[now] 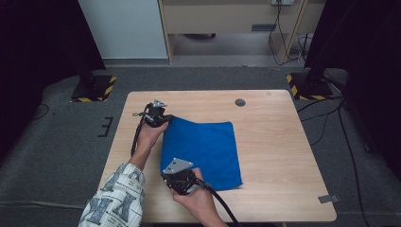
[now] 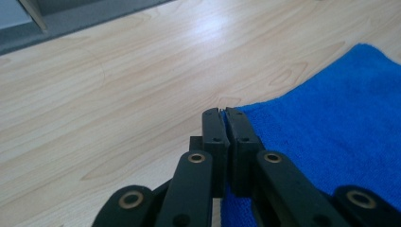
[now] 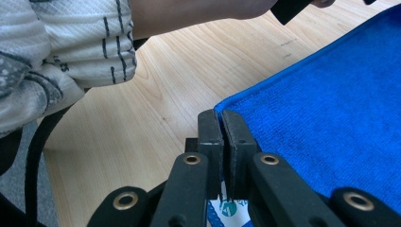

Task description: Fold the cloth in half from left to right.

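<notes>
A blue cloth [image 1: 203, 146] lies flat on the wooden table [image 1: 279, 146]. My left gripper [image 1: 165, 119] sits at the cloth's far left corner. In the left gripper view its jaws [image 2: 226, 111] are shut on the edge of the blue cloth [image 2: 340, 118], and blue fabric shows between and below them. My right gripper [image 1: 168, 177] sits at the cloth's near left corner. In the right gripper view the jaws [image 3: 221, 113] are shut on that corner of the cloth [image 3: 340, 94], with a white label showing beneath them.
A dark round grommet [image 1: 240, 102] is set in the tabletop near its far edge. A strip of tape [image 1: 327, 198] lies at the near right corner. A patterned sleeve [image 1: 116, 198] crosses the near left edge. Stands with hazard-striped bases [image 1: 94, 87] [image 1: 307, 85] flank the table.
</notes>
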Motion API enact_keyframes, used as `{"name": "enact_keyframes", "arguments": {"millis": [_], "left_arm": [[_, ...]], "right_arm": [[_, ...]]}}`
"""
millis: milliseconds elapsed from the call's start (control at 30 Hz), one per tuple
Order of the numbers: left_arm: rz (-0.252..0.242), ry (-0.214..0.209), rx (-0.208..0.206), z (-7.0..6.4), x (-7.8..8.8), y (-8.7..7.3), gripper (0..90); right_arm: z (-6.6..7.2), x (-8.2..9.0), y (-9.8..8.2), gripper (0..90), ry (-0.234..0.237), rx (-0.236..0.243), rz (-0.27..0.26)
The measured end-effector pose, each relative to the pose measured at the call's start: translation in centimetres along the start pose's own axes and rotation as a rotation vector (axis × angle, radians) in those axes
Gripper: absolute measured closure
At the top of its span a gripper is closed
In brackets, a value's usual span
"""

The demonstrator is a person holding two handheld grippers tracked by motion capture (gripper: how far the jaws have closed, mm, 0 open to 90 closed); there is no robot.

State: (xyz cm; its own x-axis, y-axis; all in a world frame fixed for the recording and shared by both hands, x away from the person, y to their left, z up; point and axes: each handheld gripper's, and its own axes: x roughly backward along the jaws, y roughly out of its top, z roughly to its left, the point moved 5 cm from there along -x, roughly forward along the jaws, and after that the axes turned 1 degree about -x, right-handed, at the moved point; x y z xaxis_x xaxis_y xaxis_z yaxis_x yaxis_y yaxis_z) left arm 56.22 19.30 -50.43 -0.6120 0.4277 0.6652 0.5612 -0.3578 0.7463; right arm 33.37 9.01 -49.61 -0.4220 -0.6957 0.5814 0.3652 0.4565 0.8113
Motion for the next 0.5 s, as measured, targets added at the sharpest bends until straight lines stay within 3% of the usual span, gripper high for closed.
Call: {"name": "enact_keyframes", "arguments": {"millis": [267, 500], "left_arm": [[-0.015, 0.002, -0.008, 0.6, 0.8, 0.9, 87.3], [-0.007, 0.003, -0.006, 1.1, 1.0, 0.6, 87.3]], "right_arm": [[0.7, -0.6, 0.6, 87.6, 0.006, -0.001, -0.010], [1.2, -0.8, 1.3, 87.6, 0.006, 0.004, -0.024]]}}
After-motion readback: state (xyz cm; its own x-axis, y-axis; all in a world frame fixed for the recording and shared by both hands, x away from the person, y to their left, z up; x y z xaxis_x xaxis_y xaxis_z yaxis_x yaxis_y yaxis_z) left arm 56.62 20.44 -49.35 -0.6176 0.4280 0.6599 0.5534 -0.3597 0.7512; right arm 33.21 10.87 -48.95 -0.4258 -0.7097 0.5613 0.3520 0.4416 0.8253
